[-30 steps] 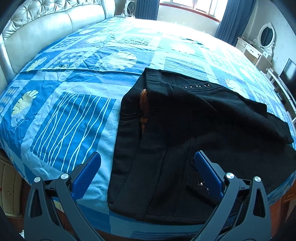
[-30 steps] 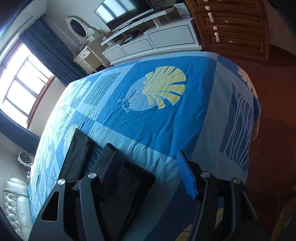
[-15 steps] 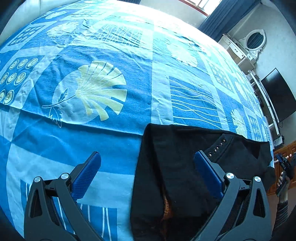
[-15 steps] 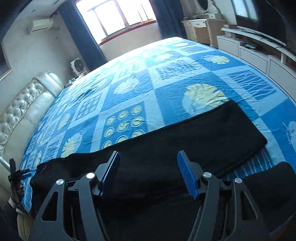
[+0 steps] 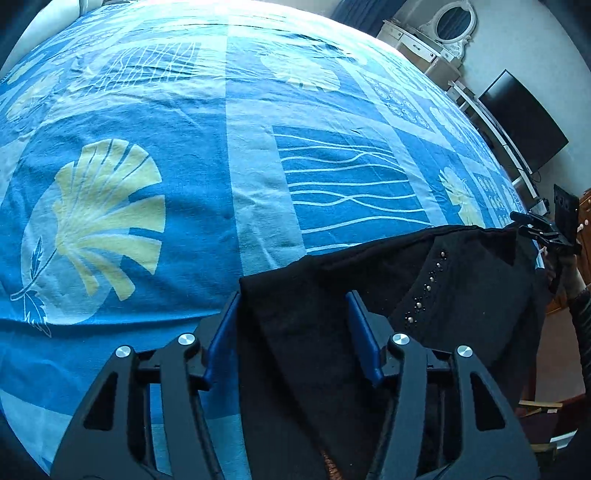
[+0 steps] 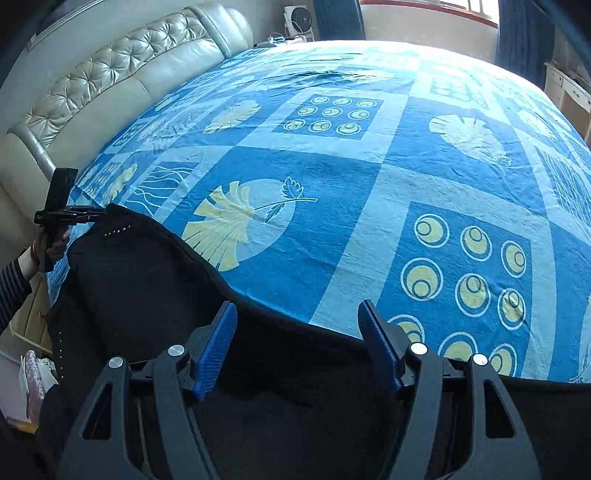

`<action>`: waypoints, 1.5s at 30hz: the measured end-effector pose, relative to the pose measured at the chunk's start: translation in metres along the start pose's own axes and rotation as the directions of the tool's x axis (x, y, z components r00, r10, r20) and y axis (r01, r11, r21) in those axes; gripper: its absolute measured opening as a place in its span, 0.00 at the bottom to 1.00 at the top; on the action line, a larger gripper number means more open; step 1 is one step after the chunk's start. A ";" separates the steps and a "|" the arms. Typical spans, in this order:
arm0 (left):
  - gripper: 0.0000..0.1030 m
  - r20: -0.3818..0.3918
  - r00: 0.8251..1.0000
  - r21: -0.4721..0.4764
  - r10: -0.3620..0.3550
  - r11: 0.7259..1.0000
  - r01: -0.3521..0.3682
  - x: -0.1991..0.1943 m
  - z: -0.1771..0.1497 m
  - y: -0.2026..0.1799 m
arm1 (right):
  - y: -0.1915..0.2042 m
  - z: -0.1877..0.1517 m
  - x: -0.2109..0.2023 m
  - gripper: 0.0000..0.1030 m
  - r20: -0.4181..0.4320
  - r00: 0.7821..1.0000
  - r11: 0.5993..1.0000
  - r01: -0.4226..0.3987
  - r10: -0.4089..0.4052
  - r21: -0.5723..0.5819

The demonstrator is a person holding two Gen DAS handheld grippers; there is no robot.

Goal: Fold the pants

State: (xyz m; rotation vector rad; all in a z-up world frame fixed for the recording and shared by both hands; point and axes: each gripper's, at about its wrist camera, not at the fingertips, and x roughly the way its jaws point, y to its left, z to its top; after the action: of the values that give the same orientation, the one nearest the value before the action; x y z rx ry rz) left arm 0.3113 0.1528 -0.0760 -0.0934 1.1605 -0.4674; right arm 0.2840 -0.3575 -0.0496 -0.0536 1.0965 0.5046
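Black pants (image 5: 461, 280) with a row of small studs lie along the near edge of the bed. My left gripper (image 5: 293, 317) straddles the waist corner of the pants, its blue pads partly closed around the cloth with a gap still showing. My right gripper (image 6: 297, 332) is open, its pads on either side of the pants' far edge (image 6: 147, 280). Each gripper shows small in the other's view: the right one (image 5: 535, 230) at the pants' far end, the left one (image 6: 74, 216) at the studded waist corner.
The bed has a blue patchwork sheet (image 5: 184, 147) with yellow leaf and circle prints. A tufted cream headboard (image 6: 110, 85) runs along the left. A white dresser with an oval mirror (image 5: 452, 27) and a dark TV (image 5: 524, 122) stand past the bed's far side.
Both grippers have dropped lower and closer to the pants' edge. The left gripper's jaws have narrowed around the waist corner. The right gripper has moved along the leg edge and stays open.
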 end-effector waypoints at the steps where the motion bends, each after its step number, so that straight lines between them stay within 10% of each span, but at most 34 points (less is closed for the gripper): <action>1: 0.42 -0.002 1.000 -0.009 -0.001 1.000 0.001 0.000 0.001 0.003 | 0.003 0.003 0.005 0.66 -0.012 1.000 1.000 0.014 -0.014 -0.024; 5: 0.33 0.001 0.999 -0.057 -0.043 0.997 0.043 -0.003 0.003 0.011 | 0.008 0.009 0.023 0.65 -0.088 0.996 0.998 0.028 -0.034 -0.060; 7: 0.30 0.002 1.000 -0.034 0.000 0.999 0.000 -0.002 0.004 0.002 | 0.011 0.009 0.036 0.18 -0.170 0.986 0.999 -0.013 0.006 -0.042; 16: 0.16 0.144 0.989 -0.022 -0.027 0.999 0.031 -0.062 -0.003 -0.033 | 0.058 -0.014 -0.051 0.12 0.064 0.992 0.990 0.116 -0.111 -0.080; 26: 0.17 0.247 0.966 -0.031 -0.076 0.996 0.086 -0.141 -0.114 -0.081 | 0.130 -0.127 -0.112 0.11 0.195 0.971 0.984 0.159 -0.141 -0.078; 35: 0.32 0.119 0.993 -0.192 0.025 0.981 -0.002 -0.105 -0.213 -0.070 | 0.137 -0.192 -0.076 0.18 0.132 0.980 0.989 0.146 -0.150 0.037; 45: 0.60 0.249 0.961 -0.474 -0.123 0.849 0.232 -0.128 -0.268 -0.063 | 0.119 -0.228 -0.116 0.57 0.224 0.974 0.928 -0.109 0.028 0.355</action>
State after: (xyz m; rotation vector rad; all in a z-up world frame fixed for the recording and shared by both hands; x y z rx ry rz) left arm 0.0105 0.1922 -0.0552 -0.6959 1.0428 -0.2990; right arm 0.0020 -0.3595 -0.0323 0.3621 0.9656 0.3518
